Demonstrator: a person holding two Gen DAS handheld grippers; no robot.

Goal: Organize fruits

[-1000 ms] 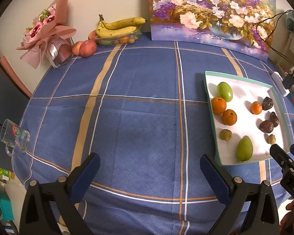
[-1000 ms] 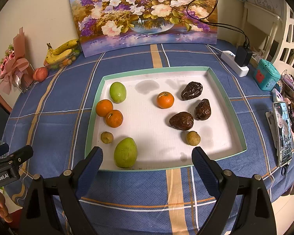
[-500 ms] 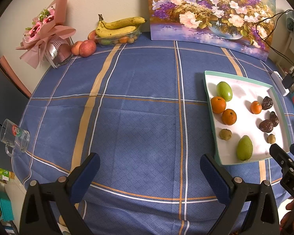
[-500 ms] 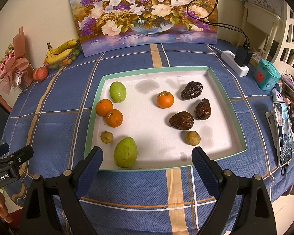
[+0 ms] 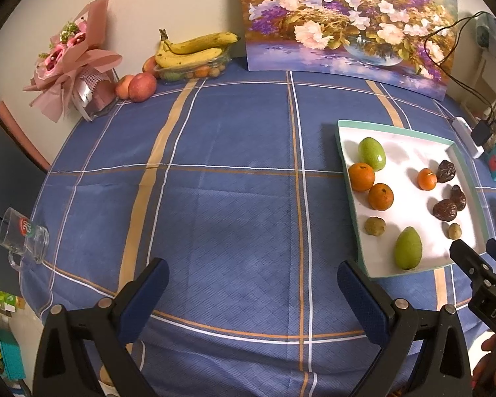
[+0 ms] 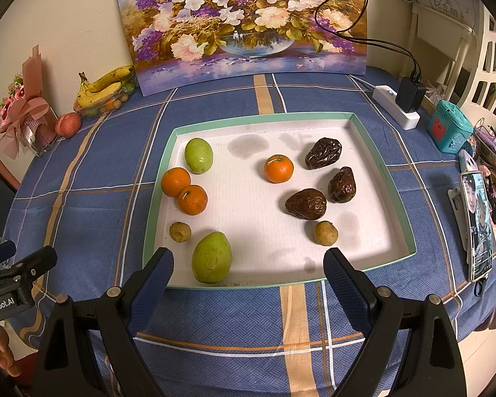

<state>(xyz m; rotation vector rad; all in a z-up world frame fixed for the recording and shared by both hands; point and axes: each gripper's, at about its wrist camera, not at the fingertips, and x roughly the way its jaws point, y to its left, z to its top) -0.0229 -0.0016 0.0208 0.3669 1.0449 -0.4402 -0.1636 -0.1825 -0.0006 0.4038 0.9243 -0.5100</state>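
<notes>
A white tray with a green rim lies on the blue checked tablecloth. It holds two green fruits, three oranges, three dark wrinkled fruits, and two small brown round fruits. My right gripper hangs open over the tray's near edge, nothing between its fingers. My left gripper is open above bare cloth, left of the tray.
Against the back wall stand a flower painting, bananas on a clear box of small fruit, two apples and a pink bouquet. A glass mug sits at the left table edge. Power strip, teal box and phone lie right.
</notes>
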